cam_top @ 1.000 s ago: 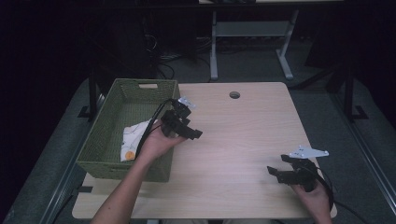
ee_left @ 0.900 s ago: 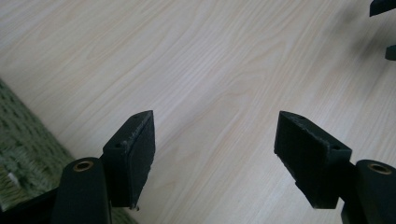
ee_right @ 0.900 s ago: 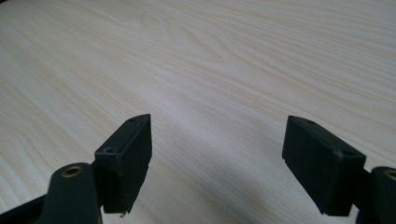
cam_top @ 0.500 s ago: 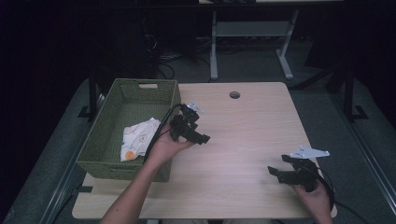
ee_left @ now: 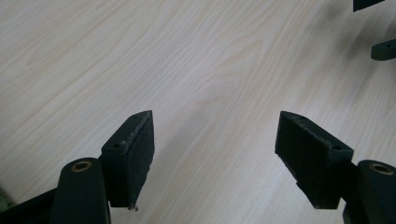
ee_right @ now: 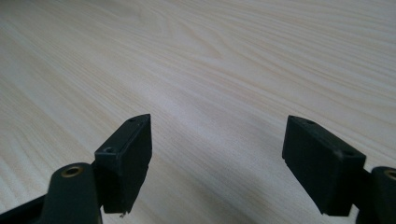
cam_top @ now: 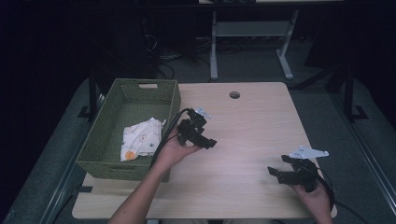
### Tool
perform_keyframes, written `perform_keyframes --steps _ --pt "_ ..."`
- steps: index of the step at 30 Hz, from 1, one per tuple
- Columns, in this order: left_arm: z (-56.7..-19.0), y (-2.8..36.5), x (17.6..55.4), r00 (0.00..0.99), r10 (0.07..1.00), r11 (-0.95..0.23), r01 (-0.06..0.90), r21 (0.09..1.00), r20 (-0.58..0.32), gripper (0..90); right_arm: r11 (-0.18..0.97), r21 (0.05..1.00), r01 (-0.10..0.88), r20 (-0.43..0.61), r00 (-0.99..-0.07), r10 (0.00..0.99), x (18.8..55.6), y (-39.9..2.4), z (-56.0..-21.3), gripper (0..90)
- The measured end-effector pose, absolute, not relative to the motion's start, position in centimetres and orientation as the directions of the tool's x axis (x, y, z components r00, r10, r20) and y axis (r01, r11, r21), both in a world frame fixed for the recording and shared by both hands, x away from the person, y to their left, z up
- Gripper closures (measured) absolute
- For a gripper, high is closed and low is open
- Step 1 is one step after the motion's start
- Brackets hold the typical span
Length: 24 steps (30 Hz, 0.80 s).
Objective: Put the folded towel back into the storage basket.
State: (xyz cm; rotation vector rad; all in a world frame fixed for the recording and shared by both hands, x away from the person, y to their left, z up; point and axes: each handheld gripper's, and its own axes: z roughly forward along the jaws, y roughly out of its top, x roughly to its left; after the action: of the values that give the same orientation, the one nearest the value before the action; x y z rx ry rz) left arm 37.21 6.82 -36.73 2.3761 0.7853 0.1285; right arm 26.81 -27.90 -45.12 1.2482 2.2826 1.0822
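Note:
A green woven basket [cam_top: 103,140] stands on the left part of the light wooden table [cam_top: 252,121]. Inside it lies a crumpled white cloth [cam_top: 140,138] with small printed patterns and an orange spot. My left gripper [cam_top: 209,142] hovers just right of the basket, over the table's middle, held in a hand. Its own view shows the left gripper [ee_left: 215,158] open over bare wood, nothing between the pads. My right gripper [cam_top: 274,173] rests near the front right corner. Seen along its jaws, the right gripper [ee_right: 217,161] is open and holds nothing.
A round cable hole [cam_top: 234,94] sits near the table's far edge. Cables trail from both grippers. Beyond the table stand a white desk frame [cam_top: 247,32] and dark floor. The other gripper's jaw tips [ee_left: 383,49] show at the top right of the left gripper view.
My left gripper has moved right and slightly toward me, away from the basket's rim and out over the open table. The right gripper has stayed in place.

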Motion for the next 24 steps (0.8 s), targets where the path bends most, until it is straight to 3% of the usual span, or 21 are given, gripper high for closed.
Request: perform_keyframes --steps 24 --pt "-40.2 4.9 35.7 0.825 0.554 -0.635 0.508 0.582 -0.116 28.3 0.342 0.743 0.576 0.060 -0.566 0.822 26.7 -27.9 -45.2 23.6"
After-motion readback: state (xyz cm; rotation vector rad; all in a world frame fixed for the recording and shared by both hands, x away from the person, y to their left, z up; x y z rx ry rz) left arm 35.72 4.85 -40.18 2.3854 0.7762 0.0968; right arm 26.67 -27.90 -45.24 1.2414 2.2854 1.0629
